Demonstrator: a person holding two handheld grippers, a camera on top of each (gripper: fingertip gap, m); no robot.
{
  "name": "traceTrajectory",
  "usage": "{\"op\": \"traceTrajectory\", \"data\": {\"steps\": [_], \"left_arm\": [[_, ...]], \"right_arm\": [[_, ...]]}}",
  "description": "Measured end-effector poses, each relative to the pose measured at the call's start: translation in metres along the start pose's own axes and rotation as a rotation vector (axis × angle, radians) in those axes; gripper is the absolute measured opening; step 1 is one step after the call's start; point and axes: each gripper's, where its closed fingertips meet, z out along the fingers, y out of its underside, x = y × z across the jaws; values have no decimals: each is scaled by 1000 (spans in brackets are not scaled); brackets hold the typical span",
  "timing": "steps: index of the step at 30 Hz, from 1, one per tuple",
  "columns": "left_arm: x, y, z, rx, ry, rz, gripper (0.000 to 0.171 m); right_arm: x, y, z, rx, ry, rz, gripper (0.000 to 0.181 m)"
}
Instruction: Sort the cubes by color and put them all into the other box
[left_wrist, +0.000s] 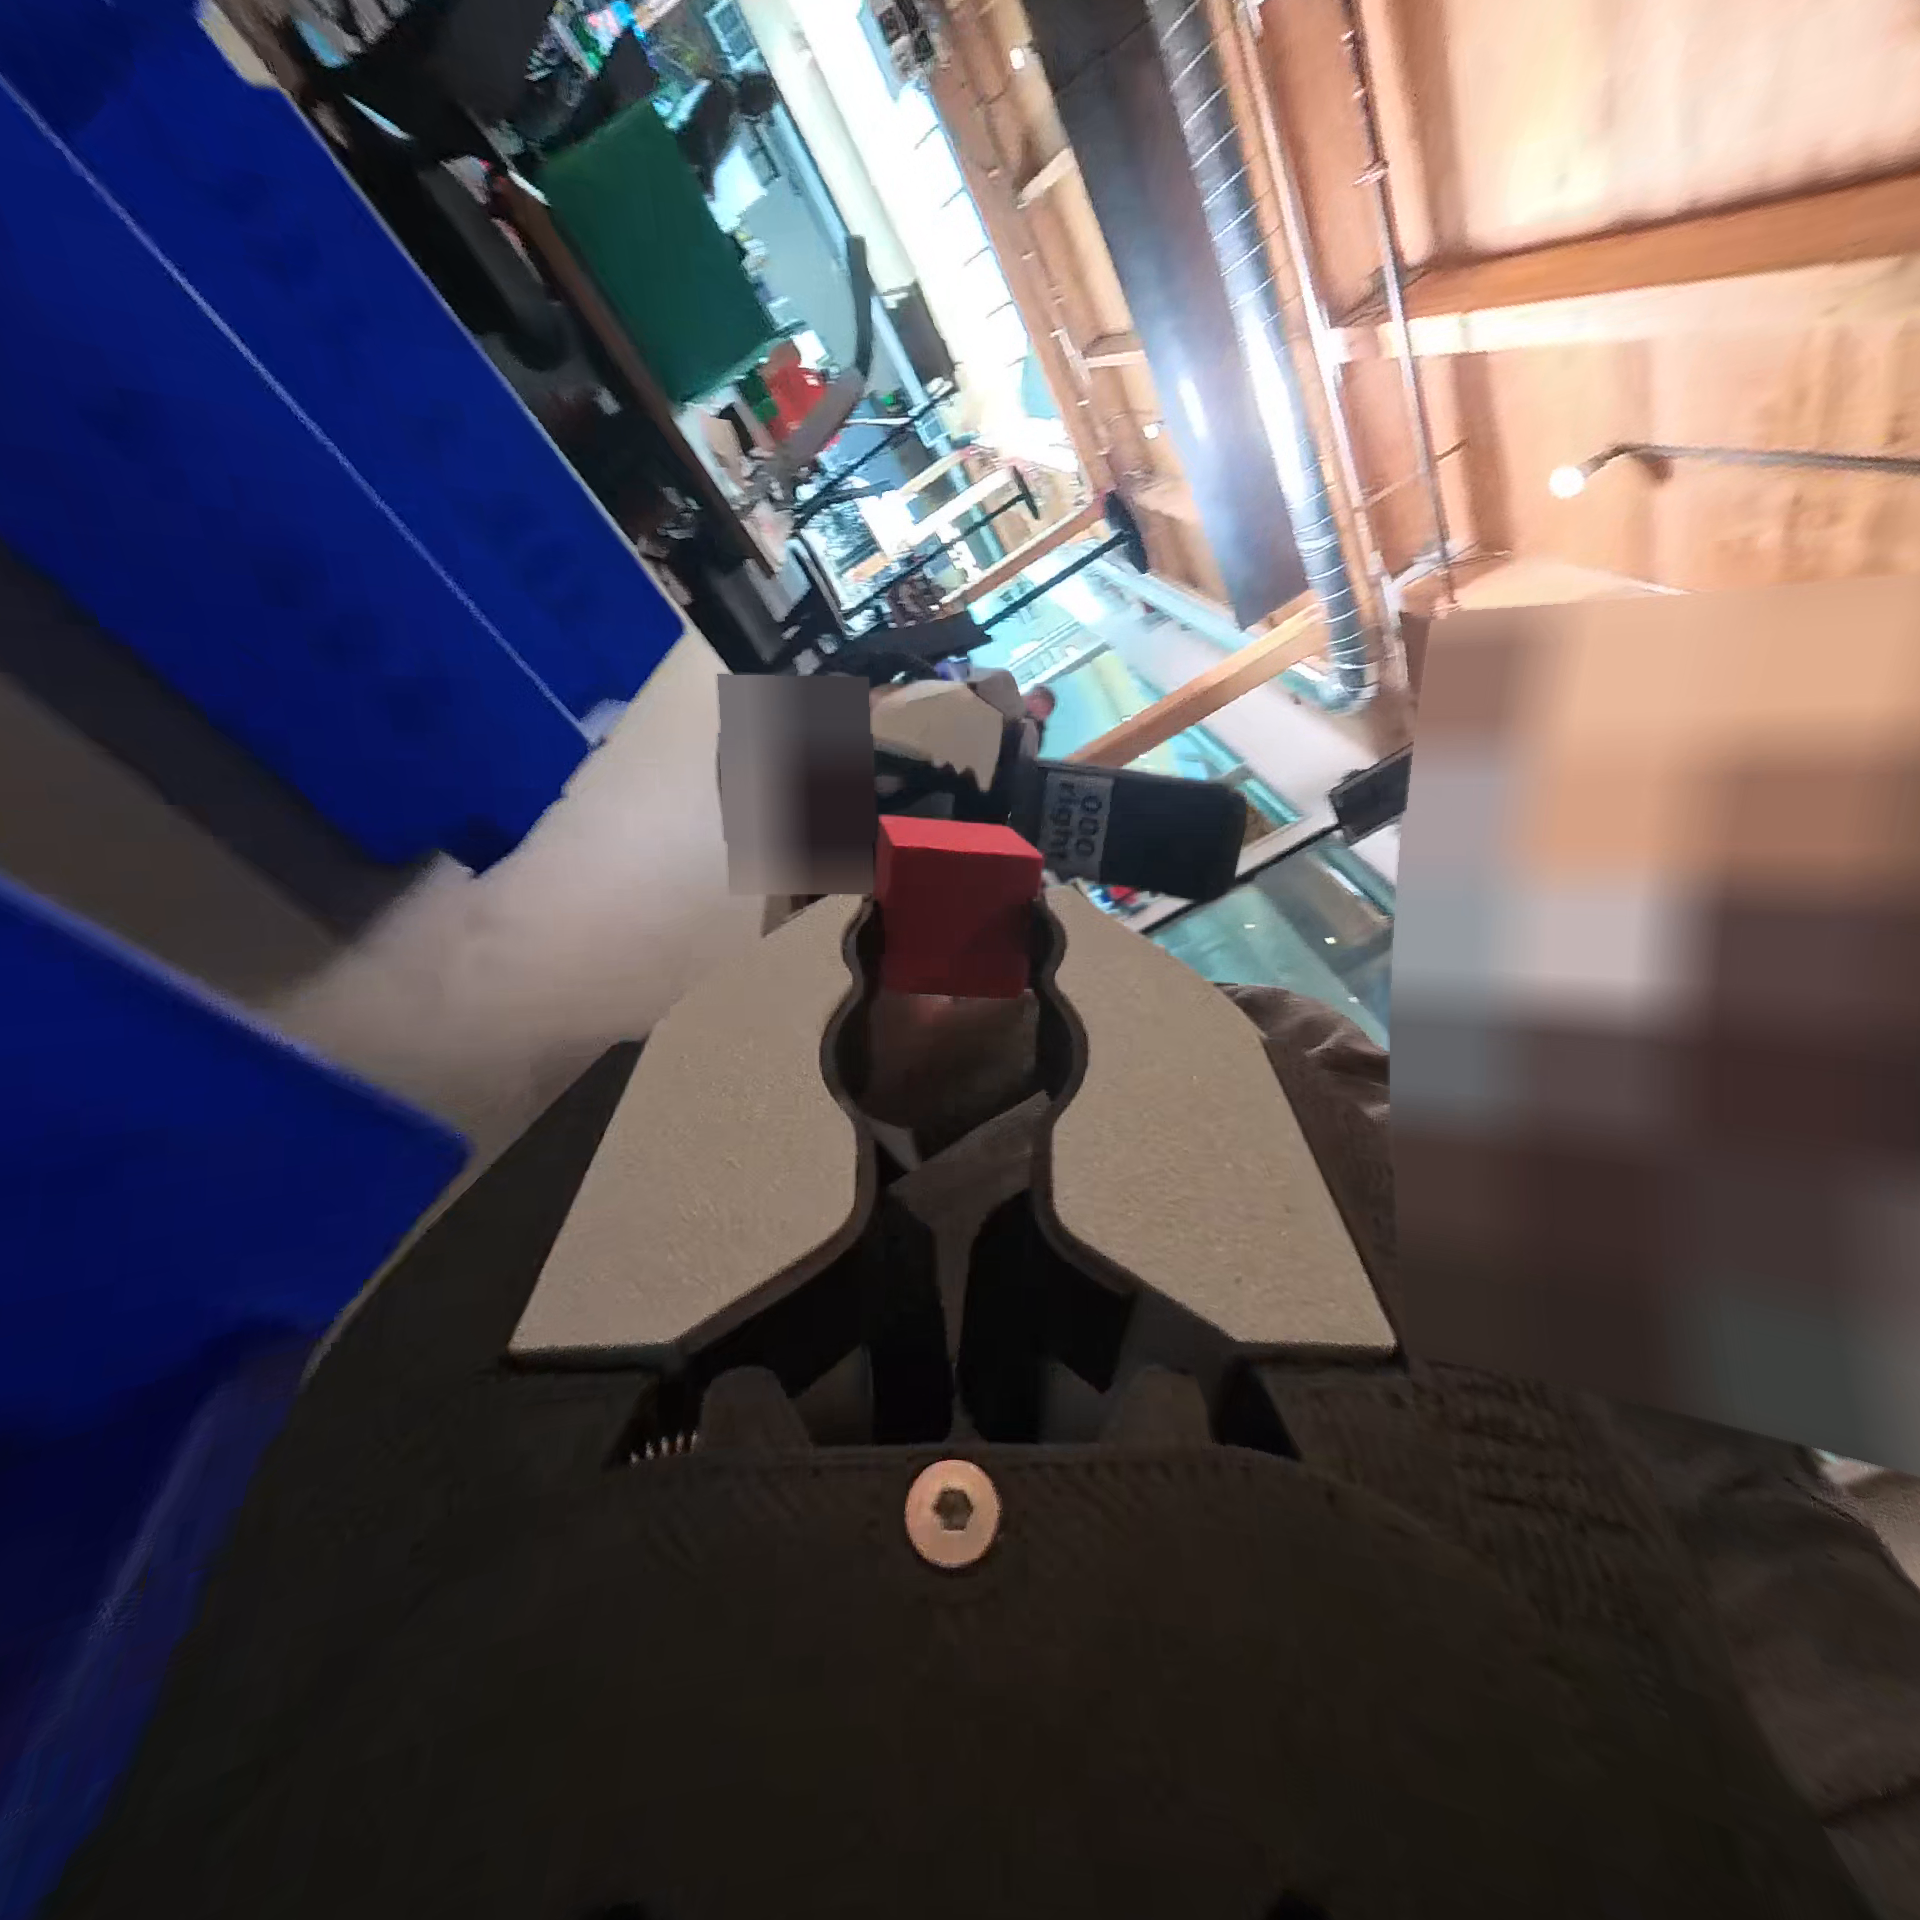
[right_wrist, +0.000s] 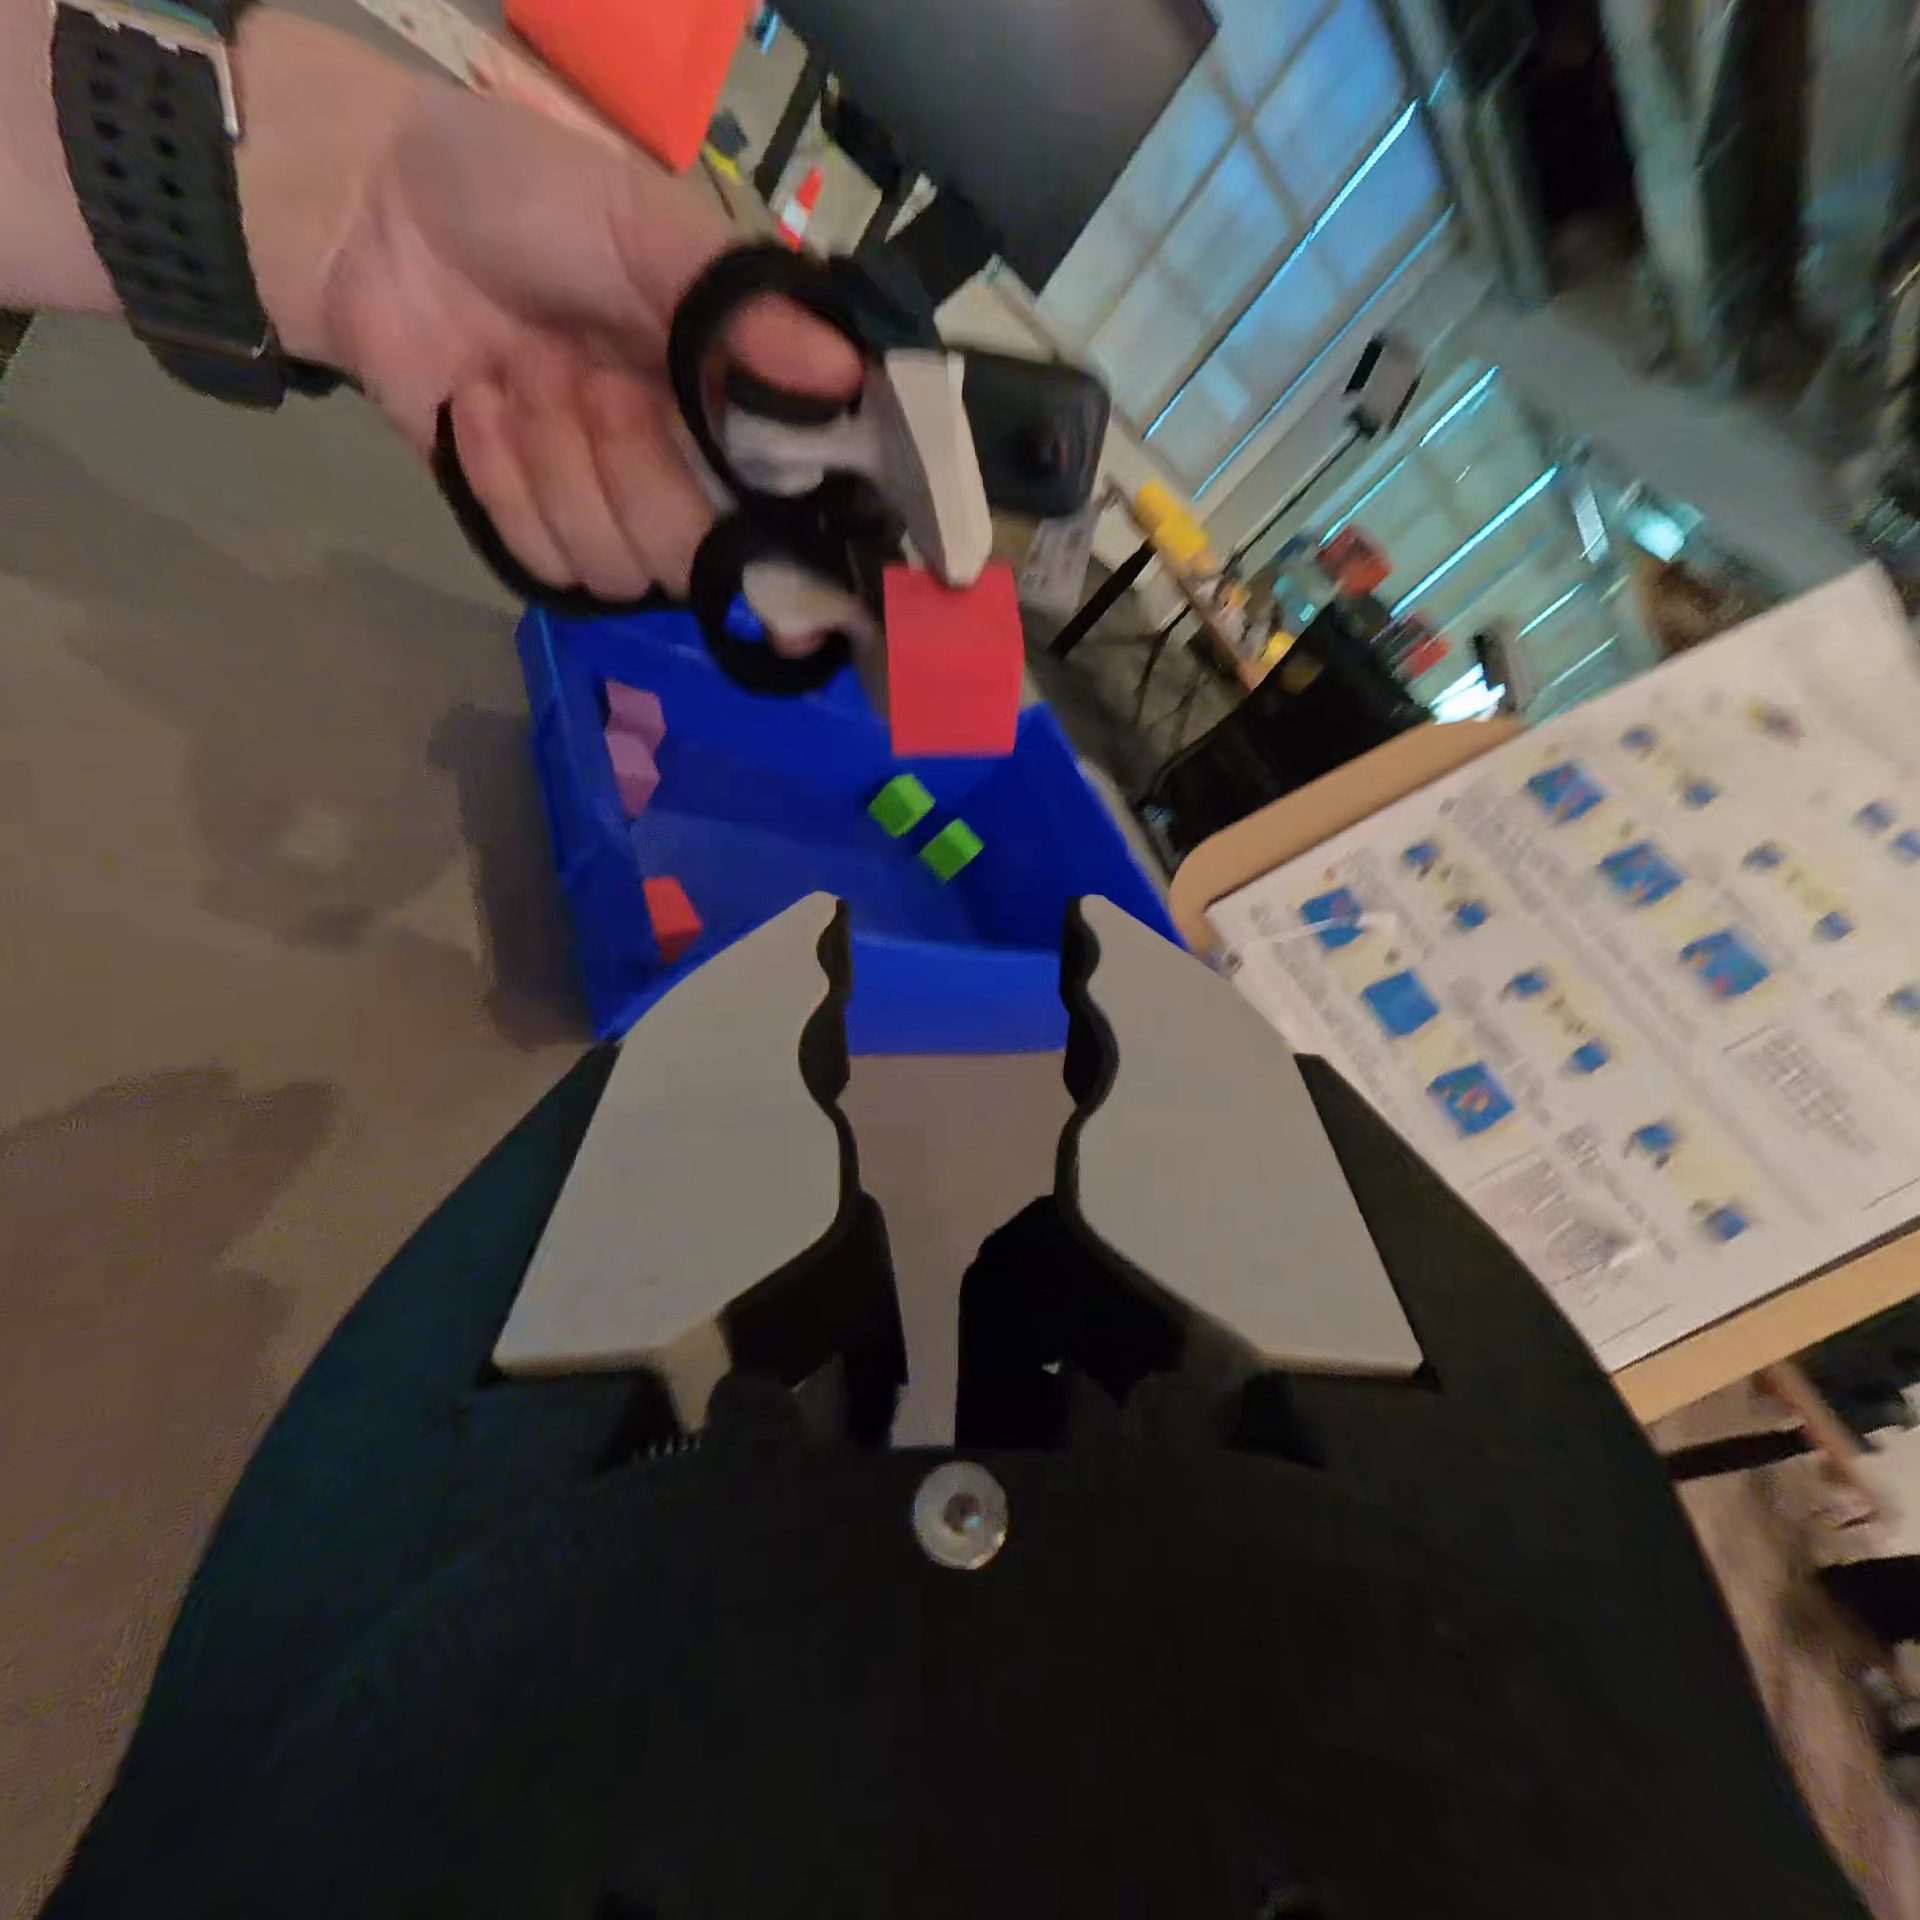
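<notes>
Below the raised grippers, on a grey floor, sits a blue bin, the largest thing close to the work; more blue bins crowd the left side of the left wrist view, though blur hides their contents. To the right of the blue bin a light wooden table carries a printed sheet covered in small pictures, too smeared to make out further. Above the bin a person's hand, with a dark perforated watch strap on the wrist, works the black loop handles of the left gripper, whose grey fingers are pinched onto a red cube; in the right wrist view the same red cube hangs from those fingertips directly over the bin, clear of its floor. The right gripper points toward the bin from nearer the camera, its jaws standing apart with nothing between them, and touches nothing. Inside the bin, two purple blocks lie along the left wall, a small red block lies farther along the same wall, and two green cubes rest near the middle, just beside each other and well apart from the rest.
</notes>
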Motion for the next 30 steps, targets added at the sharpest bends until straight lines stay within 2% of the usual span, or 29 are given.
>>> {"op": "traceTrajectory", "data": {"steps": [4, 9, 12, 18, 20, 22, 24, 25, 28, 30], "left_arm": [[4, 15, 20, -17, 51, -24, 28], [4, 26, 35, -46, 75, -32, 28], [3, 29, 40, -54, 86, -36, 28], [4, 26, 45, -16, 127, -29, 30], [7, 18, 45, 33, 118, -9, 60], [9, 7, 40, 99, 88, 30, 75], [9, -3, 30, 151, 19, 93, 81], [9, -6, 24, 167, -31, 131, 78], [10, -12, 9, 192, -150, 220, 77], [14, -13, 3, 177, -196, 258, 75]], "right_arm": [[-7, -20, -1, 60, 47, -88, 35], [-13, -20, -4, 72, 26, -63, 35], [-15, -24, -7, 87, 22, -41, 27], [-14, -23, -13, 85, 2, 19, 26], [-11, -23, -17, 78, -1, 42, 26], [3, -18, -27, 39, 37, 38, 26], [35, 3, -44, -78, 91, 52, 26], [56, 21, -54, -169, 106, 91, 26], [107, 92, -81, -506, 71, 278, 26], [123, 141, -91, -713, 16, 365, 26]]}}
